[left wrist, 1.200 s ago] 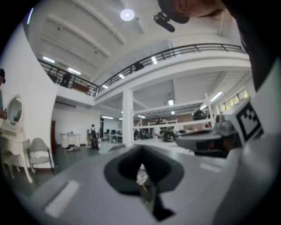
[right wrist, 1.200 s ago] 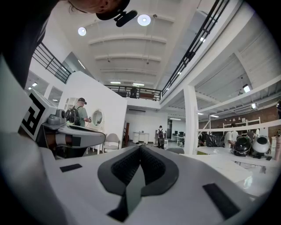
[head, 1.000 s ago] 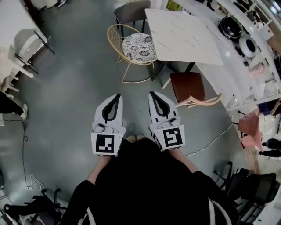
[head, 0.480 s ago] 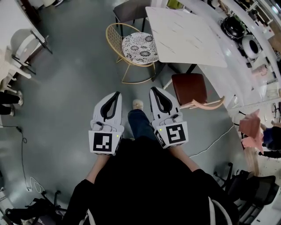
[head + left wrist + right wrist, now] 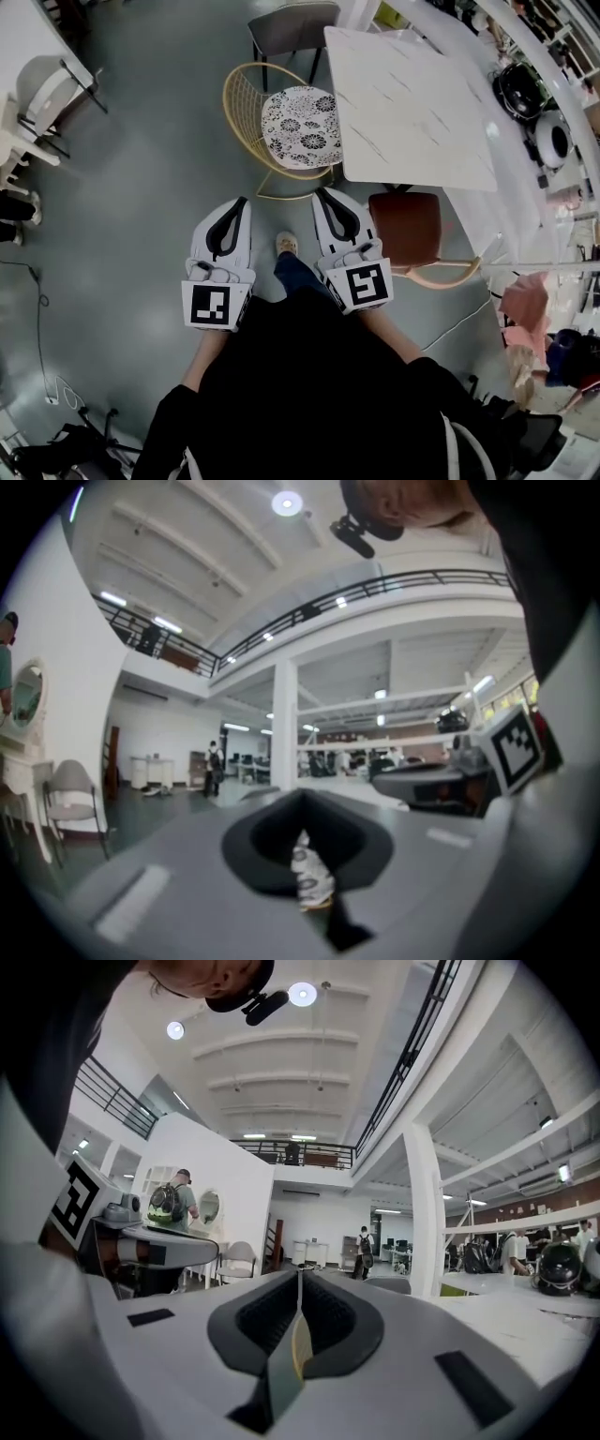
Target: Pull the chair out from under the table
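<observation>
Approach phase, no contact yet. Compared with a second ago the person has stepped forward: the white marble tabletop (image 5: 412,103) and the chairs sit closer in the head view, and one shoe (image 5: 286,244) now shows on the floor (image 5: 141,187) between the grippers. The left gripper (image 5: 238,202) and right gripper (image 5: 323,195) are carried level, side by side, both with jaws closed and nothing held, the same as before. Each gripper view shows its pads together, with only a sliver of background through the slit. Candidate chairs: the gold wire chair (image 5: 298,127) with a patterned cushion stands at the tabletop's left edge, its cushion's right side tucked under. The brown-seat chair (image 5: 406,228) with a wooden backrest is at the near edge, with the seat's far side under the tabletop and the backrest facing the person. A grey chair (image 5: 292,21) stands at the far end. In the head view the right gripper tip now appears just beside the brown seat, though it is probably above it and not touching. The left gripper view looks straight at the patterned cushion. I can't say yet which chair is the target; the heading suggests the wire chair, and the brown one is the closest reach. No chair has moved, so the task isn't started. The jaws need to open before either can grab a backrest or rim.
</observation>
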`<state>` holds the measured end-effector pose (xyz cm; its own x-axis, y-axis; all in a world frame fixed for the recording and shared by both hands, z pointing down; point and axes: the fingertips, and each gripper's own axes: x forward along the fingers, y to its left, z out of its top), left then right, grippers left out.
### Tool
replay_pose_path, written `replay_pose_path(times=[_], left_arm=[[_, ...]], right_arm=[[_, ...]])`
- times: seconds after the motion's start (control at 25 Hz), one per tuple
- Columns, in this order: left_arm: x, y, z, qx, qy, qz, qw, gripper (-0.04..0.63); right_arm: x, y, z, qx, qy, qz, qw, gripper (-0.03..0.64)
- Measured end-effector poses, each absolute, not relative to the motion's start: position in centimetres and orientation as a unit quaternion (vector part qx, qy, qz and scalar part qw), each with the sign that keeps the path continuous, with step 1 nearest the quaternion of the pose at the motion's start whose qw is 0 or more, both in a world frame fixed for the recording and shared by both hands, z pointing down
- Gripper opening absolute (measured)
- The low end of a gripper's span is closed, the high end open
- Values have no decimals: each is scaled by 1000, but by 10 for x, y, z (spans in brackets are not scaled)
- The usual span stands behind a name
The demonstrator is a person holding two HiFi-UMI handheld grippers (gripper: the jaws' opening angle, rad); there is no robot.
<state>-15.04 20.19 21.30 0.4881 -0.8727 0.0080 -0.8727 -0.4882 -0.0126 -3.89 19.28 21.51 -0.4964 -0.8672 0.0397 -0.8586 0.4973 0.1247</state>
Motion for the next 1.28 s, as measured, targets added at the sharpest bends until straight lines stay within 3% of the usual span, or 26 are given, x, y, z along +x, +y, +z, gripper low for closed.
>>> replay_pose_path(times=[0.52,0.96,1.12,1.28], left_arm=[[-145,54,254,-844,534,-20,-48,9],[-144,7,301,-840,532,-58,-88,15],[-148,-2,327,-838,527,-87,-113,103],[-156,-10,361,-839,513,-120,-139,114]], right_arm=[[-38,36,260,423,-902,2,89,24],[-50,-1,314,370,-919,44,128,25],[-53,-3,338,362,-918,68,149,25],[-61,-6,372,344,-917,91,182,37]])
